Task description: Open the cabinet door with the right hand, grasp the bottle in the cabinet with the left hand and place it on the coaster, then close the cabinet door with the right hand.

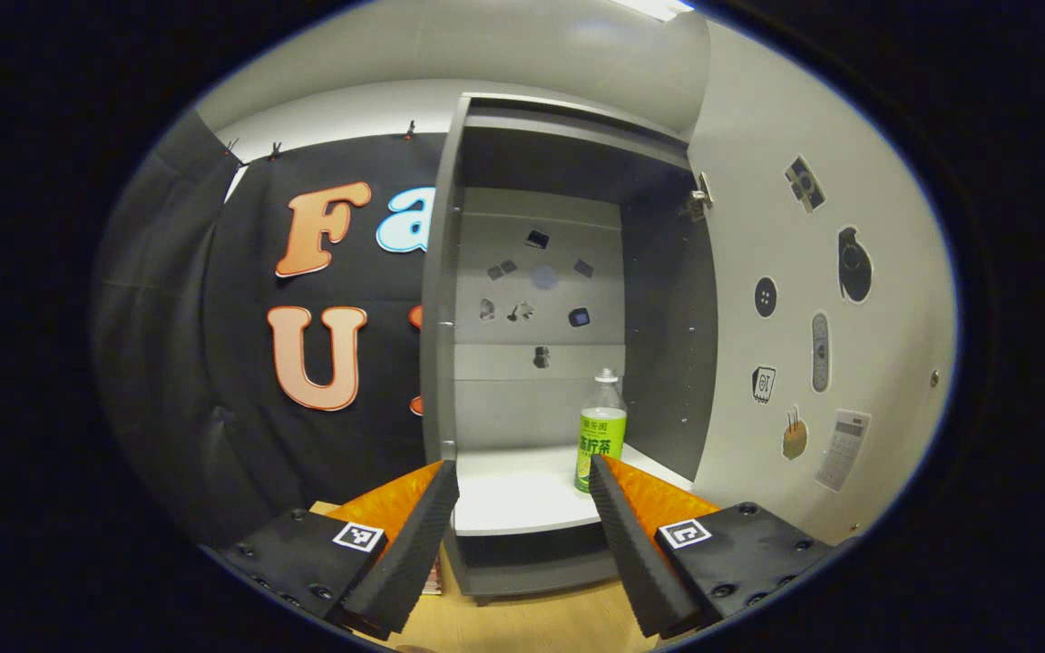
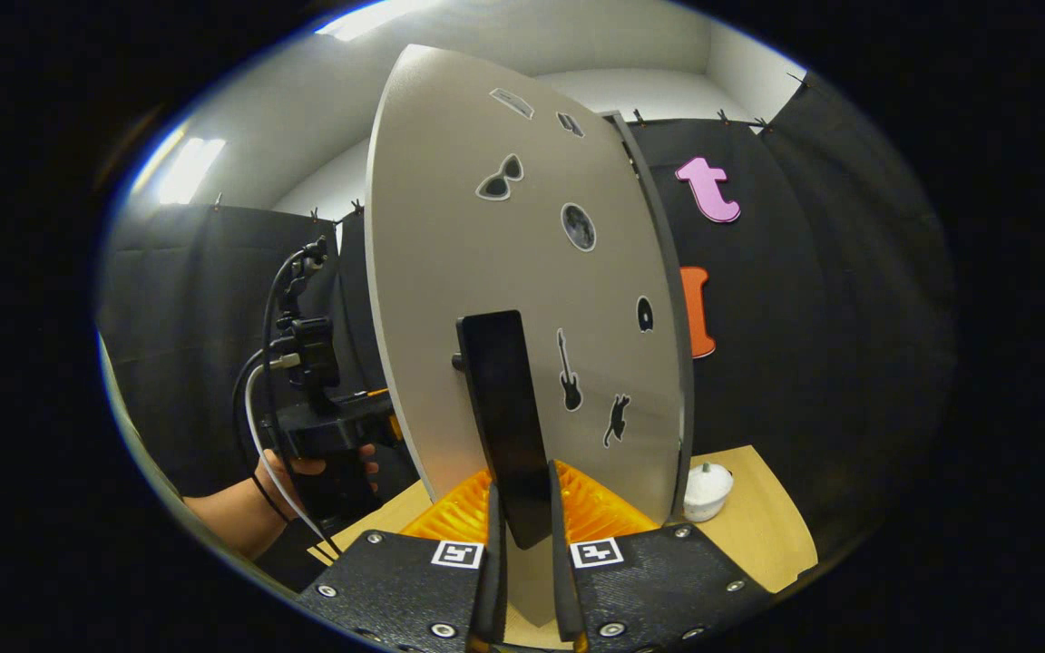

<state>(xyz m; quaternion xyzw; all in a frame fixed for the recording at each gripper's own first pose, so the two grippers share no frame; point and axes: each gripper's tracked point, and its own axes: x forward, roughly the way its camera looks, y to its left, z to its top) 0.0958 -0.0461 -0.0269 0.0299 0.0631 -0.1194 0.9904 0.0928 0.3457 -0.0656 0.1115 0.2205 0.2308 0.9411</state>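
At the bottom of the right gripper view, the right gripper (image 2: 522, 521) pinches the door handle (image 2: 504, 422); the cabinet door (image 2: 522, 272) is open. The left gripper (image 1: 522, 508), fingers spread, faces the bottle (image 1: 601, 435) on the cabinet (image 1: 522, 490) shelf, lower centre, not yet grasped. Placing and closing remain.

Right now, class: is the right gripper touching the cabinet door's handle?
Touching. The right gripper view shows the right gripper closed on the dark handle of the open cabinet door, with a finger pressed against each side.
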